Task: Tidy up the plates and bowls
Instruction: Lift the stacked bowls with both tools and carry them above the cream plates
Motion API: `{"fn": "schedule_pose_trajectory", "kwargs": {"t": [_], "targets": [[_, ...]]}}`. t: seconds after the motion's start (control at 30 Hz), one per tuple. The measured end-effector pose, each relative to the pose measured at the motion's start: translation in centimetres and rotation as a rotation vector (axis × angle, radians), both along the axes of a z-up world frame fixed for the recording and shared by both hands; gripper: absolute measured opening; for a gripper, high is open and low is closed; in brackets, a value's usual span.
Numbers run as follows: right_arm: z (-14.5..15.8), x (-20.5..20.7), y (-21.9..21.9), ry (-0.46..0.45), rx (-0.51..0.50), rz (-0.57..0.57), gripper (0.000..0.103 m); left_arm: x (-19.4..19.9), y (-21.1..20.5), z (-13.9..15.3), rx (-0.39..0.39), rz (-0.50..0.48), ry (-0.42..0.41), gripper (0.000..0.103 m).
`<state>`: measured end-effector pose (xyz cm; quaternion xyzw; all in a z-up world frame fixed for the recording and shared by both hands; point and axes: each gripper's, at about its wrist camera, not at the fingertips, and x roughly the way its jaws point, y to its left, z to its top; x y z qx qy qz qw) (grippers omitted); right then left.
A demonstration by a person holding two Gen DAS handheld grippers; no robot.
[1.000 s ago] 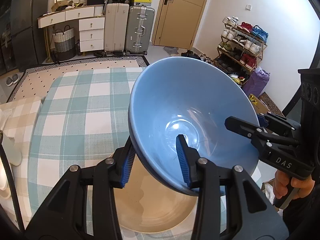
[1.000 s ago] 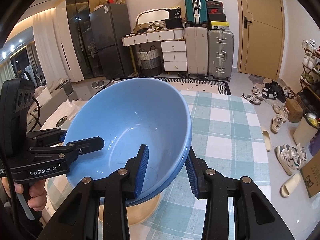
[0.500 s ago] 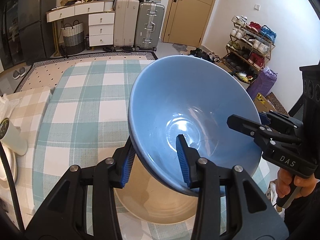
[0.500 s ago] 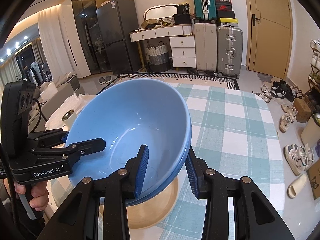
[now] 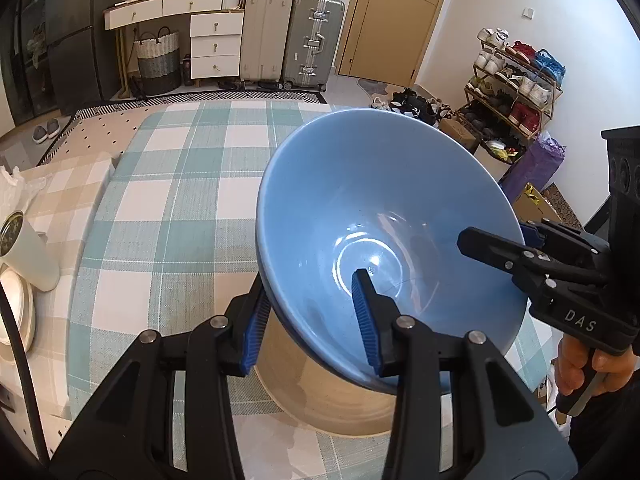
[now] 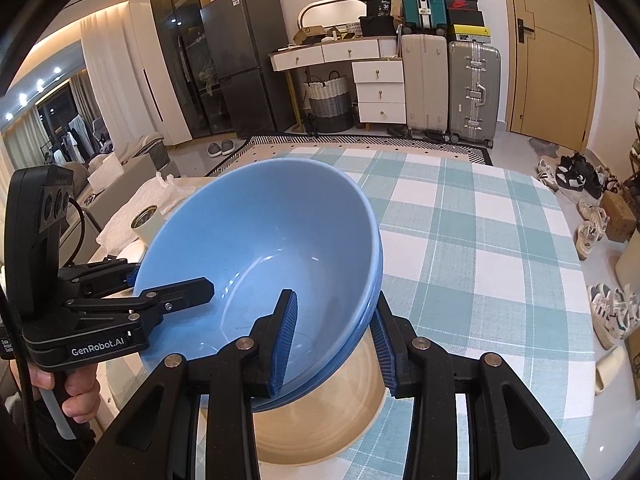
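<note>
A large blue bowl (image 5: 384,208) is held by both grippers just above a beige plate (image 5: 340,404) on the checked tablecloth. My left gripper (image 5: 310,320) is shut on the bowl's left rim, one finger inside, one outside. My right gripper (image 6: 334,340) is shut on the bowl's right rim the same way. The bowl (image 6: 256,248) shows a double rim in the right wrist view, like two nested bowls. The beige plate (image 6: 320,432) lies right under it. Each gripper shows in the other's view, the right one (image 5: 520,256) and the left one (image 6: 160,292).
A white cylinder with a dark lid (image 5: 28,248) stands at the table's left beside a white dish (image 5: 16,308). The checked tablecloth (image 5: 168,200) stretches away behind the bowl. Suitcases, drawers and a shoe rack stand beyond the table.
The bowl has come down closer to the beige plate, with both grippers still shut on its rim. The views have tilted down slightly.
</note>
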<state>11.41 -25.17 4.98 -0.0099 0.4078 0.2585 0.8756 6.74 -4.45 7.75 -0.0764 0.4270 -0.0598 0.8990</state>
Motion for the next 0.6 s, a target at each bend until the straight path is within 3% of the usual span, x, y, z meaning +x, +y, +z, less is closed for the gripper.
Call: {"fn": "schedule_pose_trajectory", "kwargs": {"t": [0.6], "targets": [[-2.8, 0.5, 0.2, 0.053, -0.009, 0.008, 0.037, 0.9, 0.3, -3.5, 0.006, 0.006, 0.059, 0.036]]}}
